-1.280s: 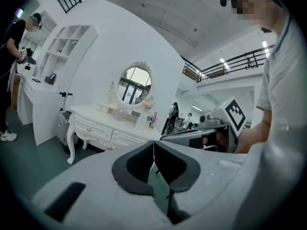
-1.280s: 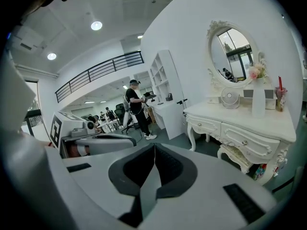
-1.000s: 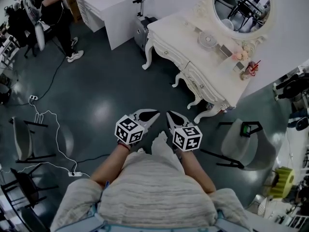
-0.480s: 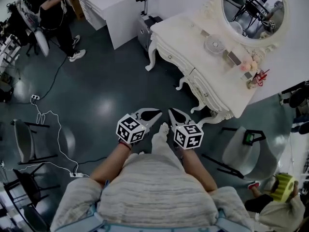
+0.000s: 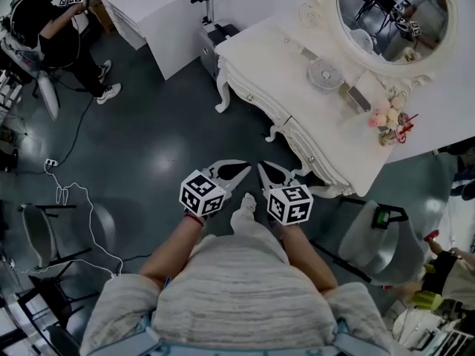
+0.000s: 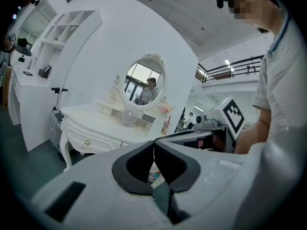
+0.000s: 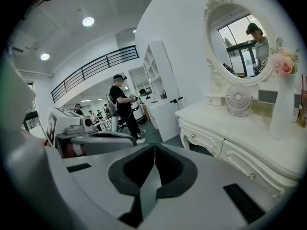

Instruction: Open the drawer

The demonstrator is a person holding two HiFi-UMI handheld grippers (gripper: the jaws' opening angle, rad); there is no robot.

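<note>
A white carved dressing table (image 5: 282, 65) stands ahead and to the right, with its drawers (image 5: 256, 95) along the front edge. Small round knobs (image 7: 193, 136) mark the drawer fronts (image 7: 249, 164) in the right gripper view. My left gripper (image 5: 241, 170) and right gripper (image 5: 261, 167) are side by side in front of me, short of the table's near corner and touching nothing. Both are shut with nothing between their jaws. The left gripper view also has the table (image 6: 91, 123), a knob (image 6: 87, 142) and the right gripper's body beyond the shut left gripper (image 6: 154, 143).
On the table top are a small fan (image 5: 325, 73), an oval mirror (image 5: 386, 13) and a vase of flowers (image 5: 386, 117). A grey chair (image 5: 378, 236) stands at the right. A white desk (image 5: 156, 13), a person (image 5: 52, 35) and floor cables (image 5: 74, 199) lie to the left.
Both grippers and I have moved toward the dressing table, which now lies nearer and larger in the head view. The jaws have stayed shut.
</note>
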